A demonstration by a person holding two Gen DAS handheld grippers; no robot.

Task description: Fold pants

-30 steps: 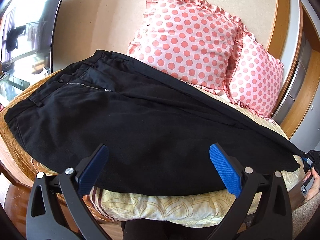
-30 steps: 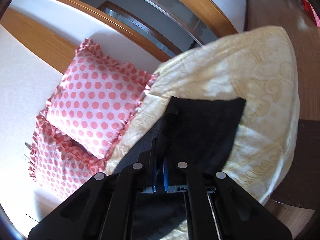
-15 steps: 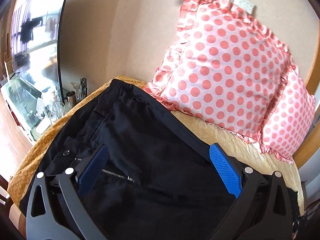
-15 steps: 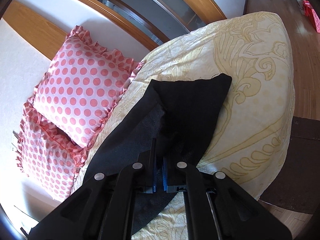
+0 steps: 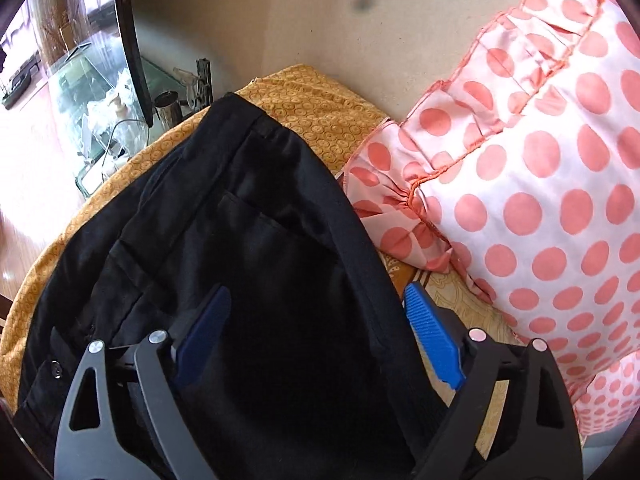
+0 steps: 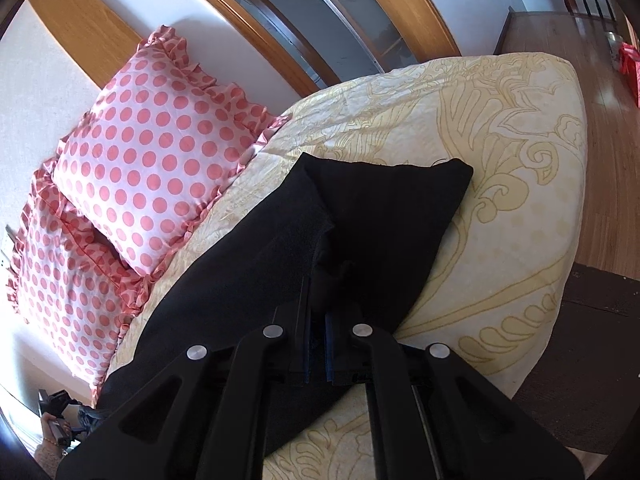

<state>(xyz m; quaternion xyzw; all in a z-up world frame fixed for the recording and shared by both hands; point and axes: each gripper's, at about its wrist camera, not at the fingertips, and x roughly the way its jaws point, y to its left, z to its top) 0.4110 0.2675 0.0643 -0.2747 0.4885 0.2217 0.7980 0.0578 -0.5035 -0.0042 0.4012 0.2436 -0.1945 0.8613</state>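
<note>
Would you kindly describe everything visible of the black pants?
The black pants are dark woven cloth lying on the bed. The left view shows waistband, pocket and a button; the open left tongs straddle the seat. In the right view the leg cuffs lie flat while the right tongs pinch a fold of leg.

Sunlit bedroom — beige wall (image 5: pixel 320 32), polka-dot pillows (image 6: pixel 156 160), wooden floor (image 6: pixel 608 152).

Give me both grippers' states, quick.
Left gripper: open, jaws spread over the black pants, gripping nothing.
Right gripper: shut on the black pants near the leg end.
</note>
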